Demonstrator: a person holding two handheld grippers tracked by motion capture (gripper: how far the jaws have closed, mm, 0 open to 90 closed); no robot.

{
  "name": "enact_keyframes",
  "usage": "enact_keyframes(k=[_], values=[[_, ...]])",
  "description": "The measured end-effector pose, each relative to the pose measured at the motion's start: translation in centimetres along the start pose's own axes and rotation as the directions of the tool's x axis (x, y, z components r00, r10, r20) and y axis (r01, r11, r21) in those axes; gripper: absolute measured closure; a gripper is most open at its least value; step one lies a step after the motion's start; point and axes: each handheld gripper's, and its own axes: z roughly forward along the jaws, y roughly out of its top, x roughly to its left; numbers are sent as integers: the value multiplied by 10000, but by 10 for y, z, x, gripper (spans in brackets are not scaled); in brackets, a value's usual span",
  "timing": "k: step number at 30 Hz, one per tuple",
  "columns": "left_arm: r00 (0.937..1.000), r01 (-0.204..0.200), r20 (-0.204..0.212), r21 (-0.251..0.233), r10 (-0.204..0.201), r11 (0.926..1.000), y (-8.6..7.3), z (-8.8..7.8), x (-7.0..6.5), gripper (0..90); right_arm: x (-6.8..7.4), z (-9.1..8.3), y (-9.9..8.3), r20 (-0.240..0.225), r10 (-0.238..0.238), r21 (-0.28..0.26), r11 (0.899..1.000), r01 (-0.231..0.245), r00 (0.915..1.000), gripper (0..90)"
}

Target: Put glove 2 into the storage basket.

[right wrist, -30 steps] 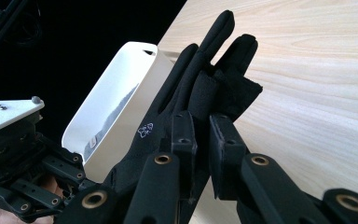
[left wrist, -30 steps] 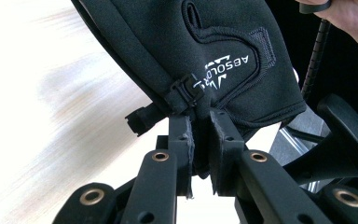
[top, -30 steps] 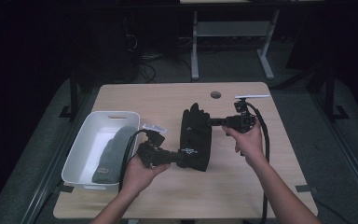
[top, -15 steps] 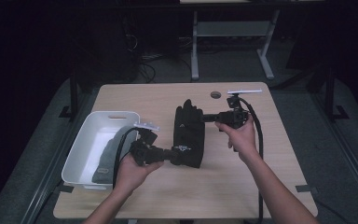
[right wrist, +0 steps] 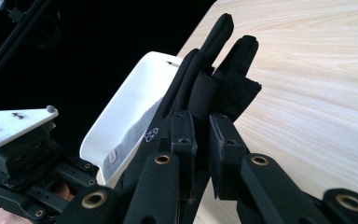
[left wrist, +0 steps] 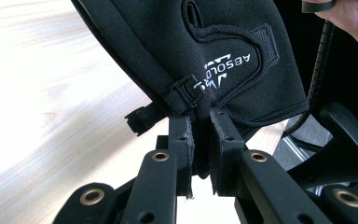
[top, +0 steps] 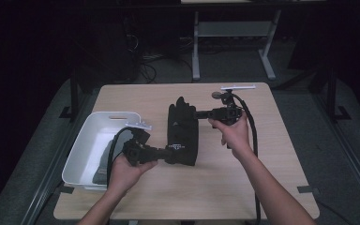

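Observation:
A black glove (top: 183,133) with white lettering hangs above the middle of the wooden table (top: 262,187), held from both sides. My left gripper (top: 168,152) is shut on its cuff end, near a small black clip (left wrist: 185,94). My right gripper (top: 199,114) is shut on the glove's edge close to the fingers (right wrist: 223,42), which point away from me. In the left gripper view the glove (left wrist: 223,60) fills the space above the jaws. In the right gripper view the glove (right wrist: 200,93) runs between the jaws, and the left gripper (right wrist: 23,154) shows beyond it.
A white plastic bin (top: 86,145) stands at the table's left side with something dark lying inside it. A white bar (top: 237,86) lies at the table's far edge. Cables trail from both grippers. Dark floor and table legs surround the table.
Both grippers have carried the glove leftward, toward the white bin, keeping their hold on it.

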Motion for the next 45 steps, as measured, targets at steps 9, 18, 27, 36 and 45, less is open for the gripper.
enact_keyframes(k=[9,18,27,36,45], values=[[9999,106,-133,-163,-109,9998,-1,-14,5,811,11,11,8,-152,-27,56,10000,28,9999,813],[9994,154,-309,-305,-164,9994,-4,-29,11,811,20,25,15,-337,-164,134,9998,168,9993,813],[9988,156,-458,-418,-175,9990,-8,-41,14,811,30,39,22,-454,-281,241,9993,292,9986,812],[9980,263,-565,-515,-292,9983,-11,-52,18,811,38,50,26,-578,-365,326,9987,384,9977,812],[9969,345,-676,-667,-390,9972,-15,-65,24,812,49,62,32,-634,-550,425,9974,577,9965,812]])
